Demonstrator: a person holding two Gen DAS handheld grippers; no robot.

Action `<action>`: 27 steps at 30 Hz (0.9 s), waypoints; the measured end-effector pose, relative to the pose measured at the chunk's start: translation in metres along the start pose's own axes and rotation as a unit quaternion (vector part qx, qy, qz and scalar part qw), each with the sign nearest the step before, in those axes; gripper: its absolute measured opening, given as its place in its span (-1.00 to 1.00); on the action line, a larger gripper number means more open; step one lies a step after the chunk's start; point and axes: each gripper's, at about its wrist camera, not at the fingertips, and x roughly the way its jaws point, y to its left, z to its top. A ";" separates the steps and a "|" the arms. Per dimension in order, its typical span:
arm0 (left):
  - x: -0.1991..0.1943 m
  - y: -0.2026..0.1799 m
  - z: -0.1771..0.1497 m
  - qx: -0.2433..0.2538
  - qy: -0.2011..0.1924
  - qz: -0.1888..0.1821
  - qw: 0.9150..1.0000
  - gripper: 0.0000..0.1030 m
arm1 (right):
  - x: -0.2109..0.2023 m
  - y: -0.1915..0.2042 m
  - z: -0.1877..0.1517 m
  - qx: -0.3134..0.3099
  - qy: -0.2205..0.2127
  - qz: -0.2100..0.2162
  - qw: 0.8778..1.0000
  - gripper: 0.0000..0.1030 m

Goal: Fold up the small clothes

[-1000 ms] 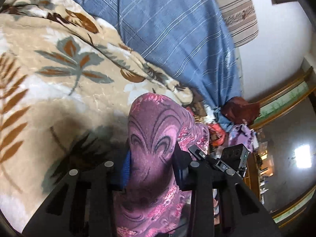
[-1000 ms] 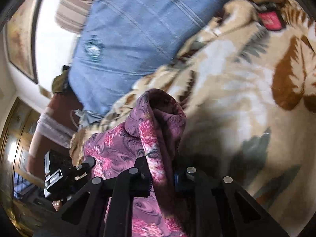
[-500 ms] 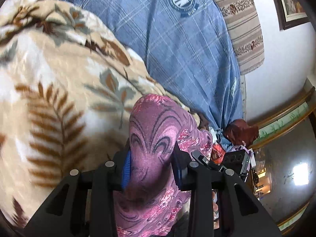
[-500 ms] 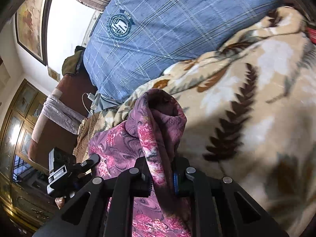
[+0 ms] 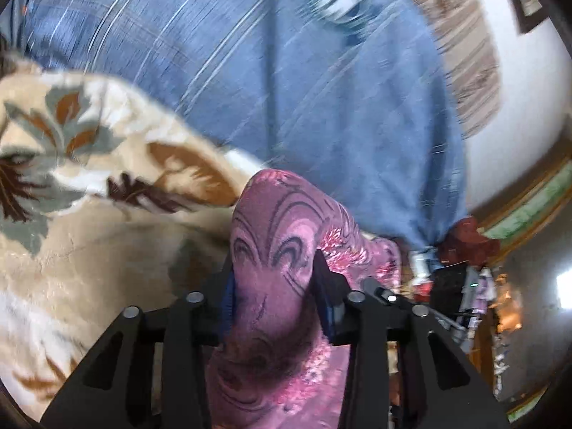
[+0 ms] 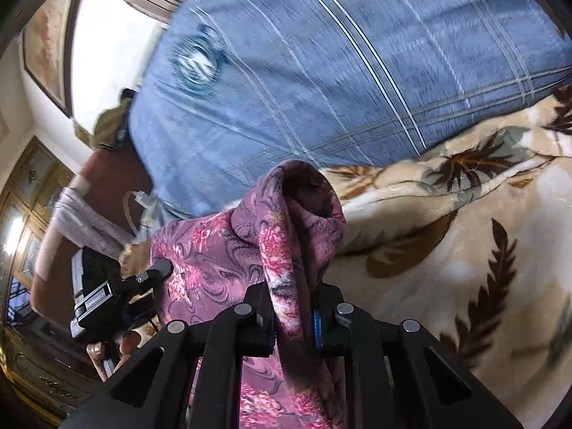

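**A:** So what have you got hold of right now? Closest stuff first.

**B:** Your left gripper (image 5: 273,289) has its jaws pinched onto a bunched fold of the purple floral garment (image 5: 275,250), and the cloth bulges up in a hump between the fingers and spills down past them. Your right gripper (image 6: 293,316) does the same on its side, jaws clamped on a narrow rolled edge of that same garment (image 6: 304,221). The fabric stretches from one gripper across to the other, held up above the bed rather than lying flat.

**A:** Can you see one gripper from the other?

**B:** Yep, in the right wrist view your left gripper sits off to the left, fingertip pressed on the purple cloth, with your left hand (image 6: 111,350) wrapped round its handle.

**A:** And underneath?

**B:** A cream blanket with brown and grey leaves (image 5: 82,221), rumpled, just below the garment. Behind it a big blue checked cover (image 6: 321,71) with a round logo, blurry in both views.

**A:** Any baskets or bins?

**B:** None I can make out. Farthest back there's a striped pillow (image 5: 461,53), a framed picture (image 6: 46,46) on the white wall, and a dark red bundle (image 5: 468,239) by some clutter too blurred to name.
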 end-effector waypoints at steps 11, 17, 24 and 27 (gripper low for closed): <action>-0.085 -0.006 -0.063 0.021 -0.035 0.060 0.997 0.29 | -0.056 -0.012 -0.057 0.052 -0.012 -0.059 0.997 0.22; -0.106 0.014 -0.156 0.006 -0.013 0.067 0.998 0.37 | -0.086 -0.005 -0.163 0.039 -0.012 -0.037 0.998 0.22; -0.104 0.023 -0.190 -0.034 0.004 0.019 0.999 0.37 | -0.071 -0.012 -0.195 0.063 0.009 -0.042 0.997 -0.04; -0.097 0.025 -0.203 -0.034 0.011 0.047 0.998 0.37 | -0.073 -0.011 -0.200 0.054 0.008 -0.062 0.997 -0.05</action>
